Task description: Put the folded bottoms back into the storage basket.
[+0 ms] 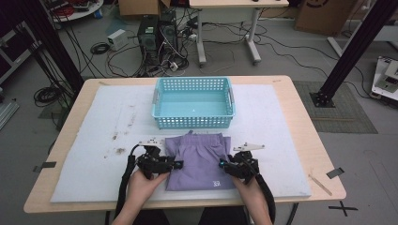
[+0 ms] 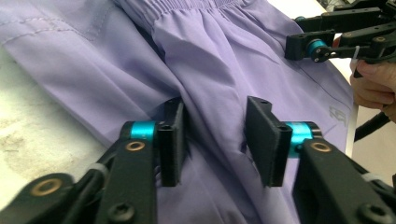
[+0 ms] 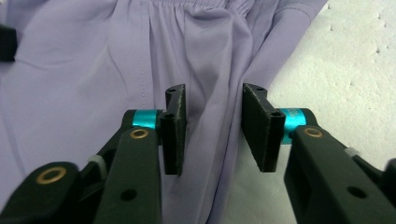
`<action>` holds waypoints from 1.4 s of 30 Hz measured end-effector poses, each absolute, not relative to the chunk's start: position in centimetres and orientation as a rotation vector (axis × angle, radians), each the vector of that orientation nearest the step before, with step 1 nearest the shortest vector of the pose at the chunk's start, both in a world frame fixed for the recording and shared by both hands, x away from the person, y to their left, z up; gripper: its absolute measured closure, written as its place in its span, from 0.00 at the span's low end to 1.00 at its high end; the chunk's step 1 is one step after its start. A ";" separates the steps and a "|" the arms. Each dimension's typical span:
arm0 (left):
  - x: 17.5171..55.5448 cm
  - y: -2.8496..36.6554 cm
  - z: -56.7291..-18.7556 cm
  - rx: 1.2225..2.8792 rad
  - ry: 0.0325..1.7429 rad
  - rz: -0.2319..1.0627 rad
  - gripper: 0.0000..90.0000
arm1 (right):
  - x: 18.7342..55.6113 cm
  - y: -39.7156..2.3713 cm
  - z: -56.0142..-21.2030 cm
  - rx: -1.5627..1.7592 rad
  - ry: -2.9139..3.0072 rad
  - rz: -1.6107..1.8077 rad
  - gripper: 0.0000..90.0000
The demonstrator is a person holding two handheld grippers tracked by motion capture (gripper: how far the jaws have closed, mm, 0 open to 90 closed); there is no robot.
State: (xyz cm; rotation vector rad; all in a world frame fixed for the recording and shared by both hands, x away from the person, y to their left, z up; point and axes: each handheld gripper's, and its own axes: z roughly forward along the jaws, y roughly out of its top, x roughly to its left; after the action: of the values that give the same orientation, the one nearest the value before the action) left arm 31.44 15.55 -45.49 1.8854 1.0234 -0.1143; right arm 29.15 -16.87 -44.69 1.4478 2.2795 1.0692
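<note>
Black tool (image 2: 212, 140) astride rumpled lilac shorts (image 2: 224, 60)

A mat (image 1: 94, 140) lies on the bench (image 1: 300, 117), covering most of it. The basket (image 1: 193, 103) stands on the mat at the far middle. The shorts (image 1: 202, 161) lie flat on the mat just before the basket, near the front edge, waistband toward the basket. The left claw (image 1: 178, 164) sits at the shorts' left edge, the right claw (image 1: 222, 164) at their right edge, each with a fold of cloth between its jaws.
</note>
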 end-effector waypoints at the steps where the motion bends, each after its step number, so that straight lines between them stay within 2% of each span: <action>1: 31.4 15.6 -45.4 1.887 1.035 -0.091 0.57 | 29.1 -16.9 -44.7 1.464 2.253 1.057 0.62; 3: 31.2 15.5 -45.4 1.897 1.030 -0.063 0.56 | 29.2 -16.7 -44.7 1.459 2.255 1.042 0.62; 5: 31.2 15.3 -45.5 1.899 1.021 -0.075 0.59 | 29.1 -16.3 -44.6 1.431 2.264 1.008 0.68; 8: 31.3 14.7 -45.6 1.908 1.002 -0.092 0.70 | 29.0 -15.8 -44.7 1.401 2.261 0.991 0.77; 11: 31.3 14.3 -45.6 1.923 1.000 -0.084 0.83 | 29.1 -15.9 -44.8 1.397 2.295 1.035 0.94; 13: 31.2 14.3 -45.6 1.931 0.985 -0.071 0.94 | 29.1 -15.8 -44.7 1.378 2.304 1.038 0.95; 15: 31.1 14.4 -45.5 1.941 0.971 -0.048 0.96 | 29.1 -15.8 -44.7 1.368 2.310 1.056 0.96; 26: 30.6 15.6 -44.0 1.904 0.900 0.008 0.97 | 28.5 -16.2 -42.9 1.294 2.254 1.192 0.97; 32: 30.8 15.9 -44.3 1.901 0.913 -0.024 0.97 | 28.5 -16.2 -42.8 1.291 2.253 1.197 0.97; 34: 30.8 15.7 -44.9 1.923 0.929 -0.044 0.96 | 28.8 -16.1 -43.4 1.312 2.283 1.147 0.91; 36: 30.7 15.6 -45.1 1.919 0.938 -0.046 0.96 | 28.9 -16.2 -44.0 1.361 2.260 1.121 0.70; 37: 30.7 15.7 -45.1 1.920 0.938 -0.047 0.95 | 29.0 -16.3 -44.3 1.391 2.255 1.112 0.63; 40: 30.8 15.7 -45.1 1.924 0.937 -0.051 0.95 | 29.2 -16.2 -44.8 1.429 2.292 1.089 0.63; 42: 30.8 15.4 -45.2 1.926 0.941 -0.055 0.96 | 29.2 -16.0 -44.7 1.422 2.325 1.088 0.76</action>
State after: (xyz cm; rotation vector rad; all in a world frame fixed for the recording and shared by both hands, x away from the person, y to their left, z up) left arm 30.81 15.45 -45.19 1.9260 0.9406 -0.0546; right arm 29.21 -15.96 -44.70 1.4217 2.3252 1.0877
